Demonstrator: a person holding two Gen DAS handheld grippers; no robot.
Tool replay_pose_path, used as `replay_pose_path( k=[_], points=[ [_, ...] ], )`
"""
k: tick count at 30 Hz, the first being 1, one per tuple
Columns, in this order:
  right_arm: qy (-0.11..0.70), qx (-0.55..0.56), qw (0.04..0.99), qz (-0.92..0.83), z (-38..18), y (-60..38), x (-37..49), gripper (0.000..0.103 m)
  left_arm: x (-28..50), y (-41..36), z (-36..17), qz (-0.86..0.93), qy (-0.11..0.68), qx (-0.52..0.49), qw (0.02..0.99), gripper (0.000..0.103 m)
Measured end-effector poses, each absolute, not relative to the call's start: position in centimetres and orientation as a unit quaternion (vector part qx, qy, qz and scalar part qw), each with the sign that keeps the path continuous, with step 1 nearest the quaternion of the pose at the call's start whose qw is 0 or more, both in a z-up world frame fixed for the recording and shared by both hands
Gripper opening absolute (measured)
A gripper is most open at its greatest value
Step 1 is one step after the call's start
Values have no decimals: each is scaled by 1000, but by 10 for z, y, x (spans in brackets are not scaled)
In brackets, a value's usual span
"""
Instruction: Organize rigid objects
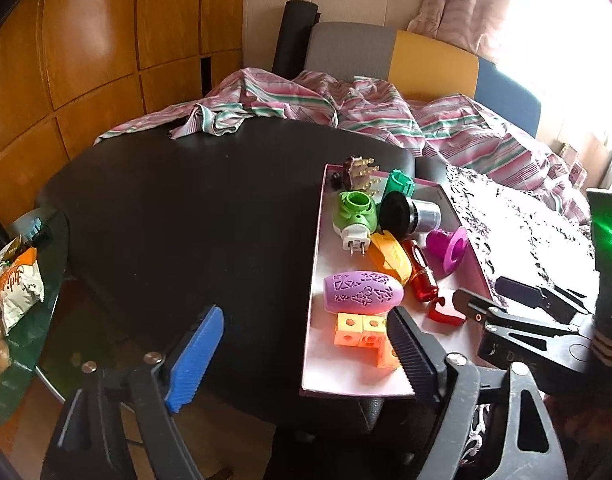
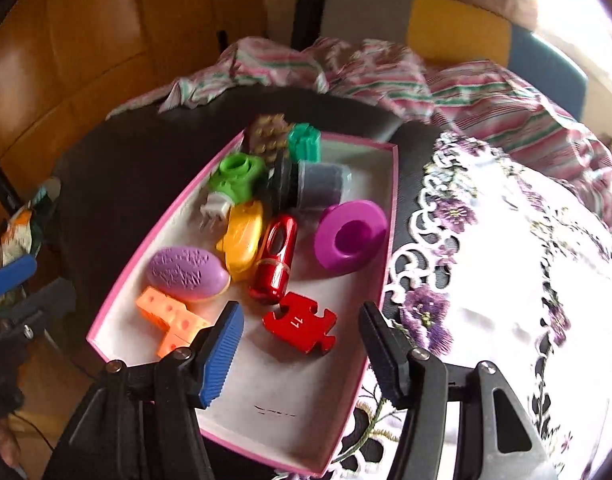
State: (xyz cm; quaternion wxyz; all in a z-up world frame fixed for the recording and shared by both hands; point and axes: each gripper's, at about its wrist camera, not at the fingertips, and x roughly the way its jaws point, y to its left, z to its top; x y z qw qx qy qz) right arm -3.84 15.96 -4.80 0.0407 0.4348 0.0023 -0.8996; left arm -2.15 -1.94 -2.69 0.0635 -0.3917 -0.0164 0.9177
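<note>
A pink-rimmed white tray lies on a black table and holds several small rigid objects: a red puzzle piece, a red metal cylinder, a purple cap, a purple egg shape, orange cubes, a yellow piece and a green plug. My right gripper is open and empty just above the tray's near part, over the puzzle piece. My left gripper is open and empty at the tray's near left corner. The right gripper shows in the left wrist view.
A white cloth with purple flowers lies right of the tray. A striped pink sheet covers the far side. Snack bags sit on a glass side table at the left. Wooden panels stand behind.
</note>
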Motion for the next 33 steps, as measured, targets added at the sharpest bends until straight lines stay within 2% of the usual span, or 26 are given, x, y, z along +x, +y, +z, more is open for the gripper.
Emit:
replay_pose_path(
  k=[2,3,4,33],
  points=[
    [-4,423,28,-906,-42,159,-34,61,-18,-19,-24,921,-19,-384,62,92],
    [-7,419,25,-908,-40,160,-32,61,-16,-19,-22,922,-20,-381,58,102],
    [-10,416,20,-909,-39,158,-30,61,-15,-18,-21,924,-19,-378,56,103],
    [-14,388,4,-922,-24,149,-8,61,11,-17,-6,941,3,-339,8,101]
  ],
)
